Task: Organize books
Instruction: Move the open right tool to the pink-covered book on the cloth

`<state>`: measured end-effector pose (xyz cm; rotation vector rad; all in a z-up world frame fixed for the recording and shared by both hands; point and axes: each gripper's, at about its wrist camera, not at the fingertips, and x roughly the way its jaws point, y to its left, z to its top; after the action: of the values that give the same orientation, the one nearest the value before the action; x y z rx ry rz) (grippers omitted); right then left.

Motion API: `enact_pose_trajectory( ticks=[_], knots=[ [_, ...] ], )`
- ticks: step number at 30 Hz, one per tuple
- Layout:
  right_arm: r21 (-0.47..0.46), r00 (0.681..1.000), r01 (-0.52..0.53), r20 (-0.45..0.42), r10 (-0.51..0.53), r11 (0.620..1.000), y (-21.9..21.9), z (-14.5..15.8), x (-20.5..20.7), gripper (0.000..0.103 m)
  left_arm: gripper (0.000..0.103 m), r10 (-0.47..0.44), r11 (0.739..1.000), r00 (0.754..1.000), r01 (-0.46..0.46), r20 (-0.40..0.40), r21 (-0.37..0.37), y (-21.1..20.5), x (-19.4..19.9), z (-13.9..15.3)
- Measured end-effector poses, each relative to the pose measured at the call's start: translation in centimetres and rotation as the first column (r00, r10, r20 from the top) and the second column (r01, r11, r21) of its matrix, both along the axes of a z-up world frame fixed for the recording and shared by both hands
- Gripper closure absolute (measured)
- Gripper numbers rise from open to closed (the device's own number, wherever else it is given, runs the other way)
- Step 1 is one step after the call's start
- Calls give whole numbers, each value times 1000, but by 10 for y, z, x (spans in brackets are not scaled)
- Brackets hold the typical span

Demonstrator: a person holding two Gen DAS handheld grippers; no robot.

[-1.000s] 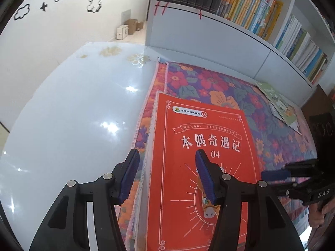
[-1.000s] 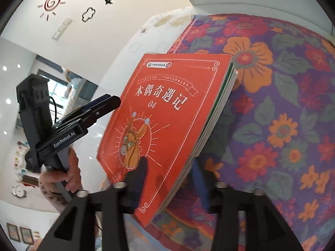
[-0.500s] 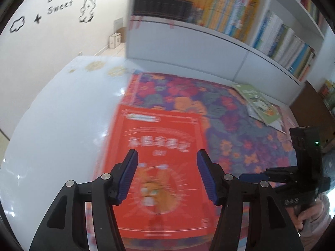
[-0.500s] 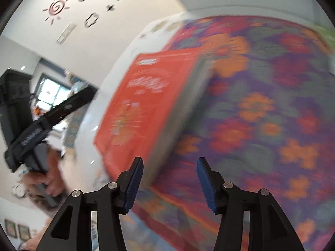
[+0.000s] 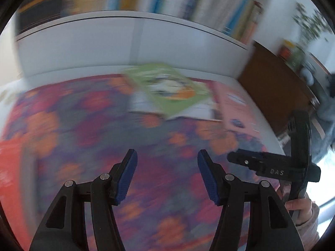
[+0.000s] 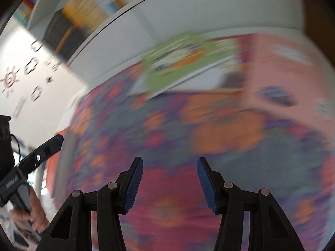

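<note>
- A flowered cloth in purple, orange and red is covering the table, with bare white tabletop showing along its far and right edges; both views are heavily smeared.
- A white bookcase is standing just behind the table, its shelf packed with upright books; a brown cabinet is standing to its right, and a white wall with sun and cloud stickers is lying to the left.
- A green book is lying flat at the far edge of the cloth, its long axis running slantwise from far left to near right, corner toward the cameras; its title direction is too blurred to tell.
- A pink book is lying flat just right of it, its long axis running away from the cameras.
- A red book is lying at the left edge.
- The left gripper and right gripper are hovering over the cloth, fingers apart and holding nothing.
</note>
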<state>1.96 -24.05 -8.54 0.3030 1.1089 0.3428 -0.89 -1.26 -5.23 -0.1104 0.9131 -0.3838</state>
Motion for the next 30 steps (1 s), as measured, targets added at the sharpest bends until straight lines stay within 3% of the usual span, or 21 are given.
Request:
enact_pose_trajectory(
  ticks=[3, 6, 10, 14, 19, 23, 26, 28, 30],
  knots=[
    [-16, 995, 95, 20, -94, 995, -53, 1, 5, 51, 45, -55, 998, 998, 53, -35, -33, -54, 20, -17],
    [-8, 986, 163, 28, -163, 987, -101, 5, 9, 51, 45, -57, 996, 995, 51, -84, -76, -92, 44, -34],
    [62, 970, 240, 19, -241, 969, -153, 3, 18, 51, 45, -72, 994, 993, 64, -91, -90, -136, 68, -48],
    [-3, 947, 315, 75, -314, 949, -182, 8, 21, 51, 45, -91, 992, 990, 81, -103, -99, -162, 81, -58],
    [96, 903, 418, 61, -425, 903, -222, -9, 13, 51, 45, -109, 987, 984, 90, -138, -134, -187, 97, -70],
    [182, 894, 427, 63, -444, 886, -233, -22, 8, 51, 39, -76, 993, 994, 67, -82, -99, -198, 97, -78],
    [220, 898, 408, 78, -433, 886, -234, -26, 8, 51, 36, -118, 992, 993, 118, -9, -38, -205, 86, -79],
    [258, 906, 379, 90, -413, 889, -227, -29, 10, 51, 34, -138, 990, 990, 138, 9, 5, -208, 79, -79],
    [235, 916, 358, 100, -389, 904, -218, -28, 13, 51, 29, -153, 988, 988, 153, 10, 18, -209, 76, -79]
  ],
)
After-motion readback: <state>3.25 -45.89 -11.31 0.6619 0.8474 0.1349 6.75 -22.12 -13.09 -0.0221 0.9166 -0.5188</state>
